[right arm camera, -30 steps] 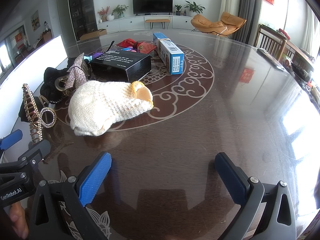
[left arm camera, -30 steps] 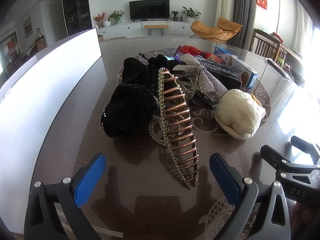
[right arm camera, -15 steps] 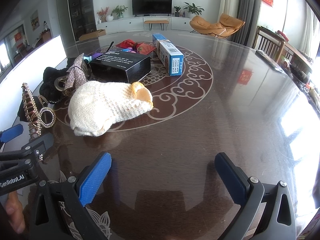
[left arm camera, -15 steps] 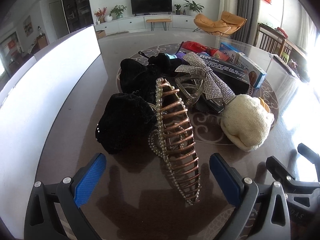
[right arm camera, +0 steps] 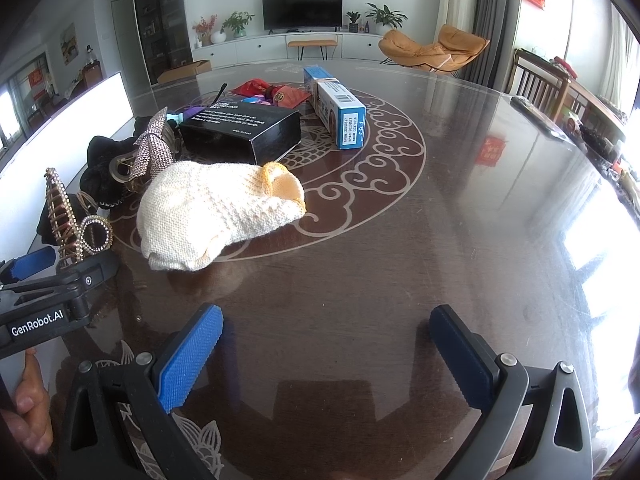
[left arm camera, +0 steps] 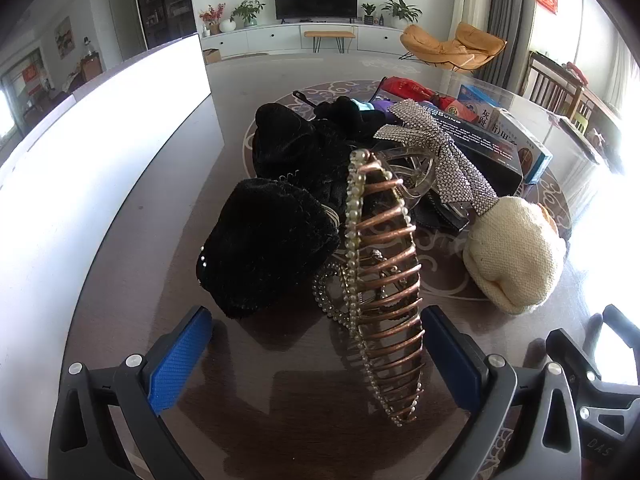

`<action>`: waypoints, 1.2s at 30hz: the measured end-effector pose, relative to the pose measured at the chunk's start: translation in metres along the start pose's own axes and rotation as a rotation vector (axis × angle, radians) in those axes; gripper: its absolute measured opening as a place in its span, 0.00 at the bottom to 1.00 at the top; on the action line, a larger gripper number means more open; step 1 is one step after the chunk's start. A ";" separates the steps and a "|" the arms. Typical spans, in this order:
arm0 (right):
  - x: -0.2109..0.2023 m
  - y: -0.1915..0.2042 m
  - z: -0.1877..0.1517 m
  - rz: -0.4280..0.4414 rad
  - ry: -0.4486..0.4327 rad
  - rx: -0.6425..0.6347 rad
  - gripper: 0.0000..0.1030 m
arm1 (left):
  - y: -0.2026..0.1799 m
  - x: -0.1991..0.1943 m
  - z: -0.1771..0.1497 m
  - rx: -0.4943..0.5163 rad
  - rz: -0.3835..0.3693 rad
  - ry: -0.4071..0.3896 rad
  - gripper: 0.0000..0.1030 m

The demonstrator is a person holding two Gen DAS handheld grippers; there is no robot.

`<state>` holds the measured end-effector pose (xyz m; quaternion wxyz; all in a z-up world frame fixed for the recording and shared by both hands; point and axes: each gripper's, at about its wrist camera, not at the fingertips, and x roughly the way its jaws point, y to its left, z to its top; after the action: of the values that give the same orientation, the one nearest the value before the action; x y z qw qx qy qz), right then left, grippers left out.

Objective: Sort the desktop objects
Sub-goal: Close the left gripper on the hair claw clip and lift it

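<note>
As seen from the left wrist, the left gripper (left arm camera: pixel 316 354) hangs low over the dark round table (left arm camera: pixel 132 240) with its blue pads spread wide. Between them stands a copper-toothed hair comb clip (left arm camera: pixel 384 300) edged with pearl beads, tilted on edge; its near end sits between the pads, though contact with either pad cannot be told. Items behind it:
- black velvet hair piece (left arm camera: pixel 268 252), touching the clip's left side;
- a second black fabric bundle (left arm camera: pixel 296 152) farther back;
- rhinestone bow (left arm camera: pixel 436 160) lying over a clear claw clip (left arm camera: pixel 412 172);
- cream knitted hat (left arm camera: pixel 516 256), to the right, apart from the clip;
- black box (left arm camera: pixel 480 148) and blue-and-white carton (left arm camera: pixel 516 136) beyond the bow.
A white panel (left arm camera: pixel 100 140) stands along the table's left edge. Part of the right gripper shows at the lower right corner.

From the right wrist, the right gripper (right arm camera: pixel 326 350) is likewise spread open — bare tabletop (right arm camera: pixel 400 260) lies between its pads, nothing held. The cream knitted hat (right arm camera: pixel 216 216) lies ahead and to the left, with an orange-yellow cuff. Behind it sits the black box (right arm camera: pixel 240 136), then the blue-and-white carton (right arm camera: pixel 340 112) and red packets (right arm camera: pixel 272 92). At far left the clip (right arm camera: pixel 60 216) stands just ahead of the left gripper (right arm camera: pixel 44 276), whose handle a hand (right arm camera: pixel 30 408) grips.
</note>
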<state>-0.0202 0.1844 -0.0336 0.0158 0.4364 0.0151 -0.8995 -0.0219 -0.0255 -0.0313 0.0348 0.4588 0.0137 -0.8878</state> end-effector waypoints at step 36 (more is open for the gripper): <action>0.000 0.000 0.000 0.000 -0.001 0.000 1.00 | 0.039 -0.018 -0.012 0.093 -0.075 0.007 0.73</action>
<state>-0.0202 0.1842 -0.0339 0.0157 0.4361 0.0153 -0.8996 0.0014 -0.0628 -0.0235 -0.0199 0.4622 -0.0105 -0.8865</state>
